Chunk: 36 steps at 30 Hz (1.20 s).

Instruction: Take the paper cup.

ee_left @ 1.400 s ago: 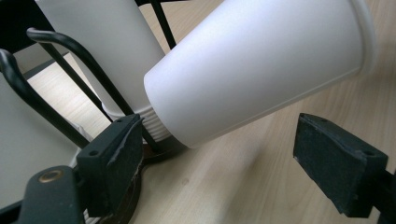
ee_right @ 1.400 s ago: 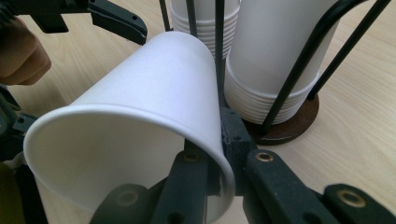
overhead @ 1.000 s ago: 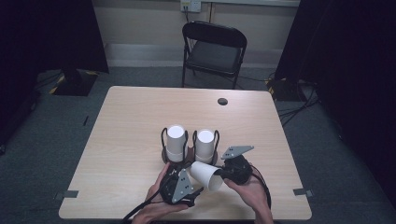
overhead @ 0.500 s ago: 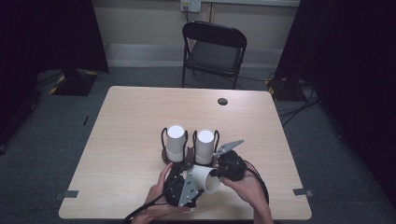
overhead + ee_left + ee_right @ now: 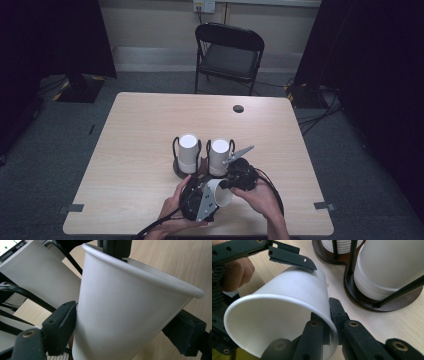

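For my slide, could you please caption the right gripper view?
Right gripper pinches a paper cup's rim.

We list: 1 light wood table (image 5: pixel 150 130); 1 black folding chair (image 5: pixel 229 52) behind; grey carpet floor (image 5: pixel 60 150); pale wall (image 5: pixel 150 20); possibly dark curtains (image 5: pixel 380 75) flanking.
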{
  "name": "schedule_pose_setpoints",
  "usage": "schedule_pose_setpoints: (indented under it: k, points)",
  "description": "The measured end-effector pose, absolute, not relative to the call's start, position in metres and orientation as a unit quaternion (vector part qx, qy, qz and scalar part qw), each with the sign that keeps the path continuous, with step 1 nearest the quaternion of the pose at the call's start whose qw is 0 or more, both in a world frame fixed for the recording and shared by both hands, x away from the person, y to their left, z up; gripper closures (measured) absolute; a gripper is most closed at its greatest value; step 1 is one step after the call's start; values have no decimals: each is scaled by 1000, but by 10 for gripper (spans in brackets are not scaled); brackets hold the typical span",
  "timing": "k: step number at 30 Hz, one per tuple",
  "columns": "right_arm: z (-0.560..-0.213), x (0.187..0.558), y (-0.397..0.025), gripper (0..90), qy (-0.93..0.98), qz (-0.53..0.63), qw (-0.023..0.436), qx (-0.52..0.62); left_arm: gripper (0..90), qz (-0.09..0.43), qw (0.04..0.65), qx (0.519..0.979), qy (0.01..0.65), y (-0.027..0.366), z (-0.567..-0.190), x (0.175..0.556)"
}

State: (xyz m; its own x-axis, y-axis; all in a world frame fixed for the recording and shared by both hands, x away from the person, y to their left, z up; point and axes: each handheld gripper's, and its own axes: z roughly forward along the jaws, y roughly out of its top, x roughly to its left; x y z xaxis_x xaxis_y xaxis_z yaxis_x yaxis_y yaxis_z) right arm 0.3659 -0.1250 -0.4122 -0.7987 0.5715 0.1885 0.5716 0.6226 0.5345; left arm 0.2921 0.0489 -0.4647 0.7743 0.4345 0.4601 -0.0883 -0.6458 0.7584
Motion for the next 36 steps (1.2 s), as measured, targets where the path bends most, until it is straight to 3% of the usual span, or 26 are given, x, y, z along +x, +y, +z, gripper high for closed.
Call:
schedule_pose_setpoints:
  k: [36]
  points:
    - [-421,364,-121,886,-884,-319,16,-341,187,292,459,830,125,36,-462,294]
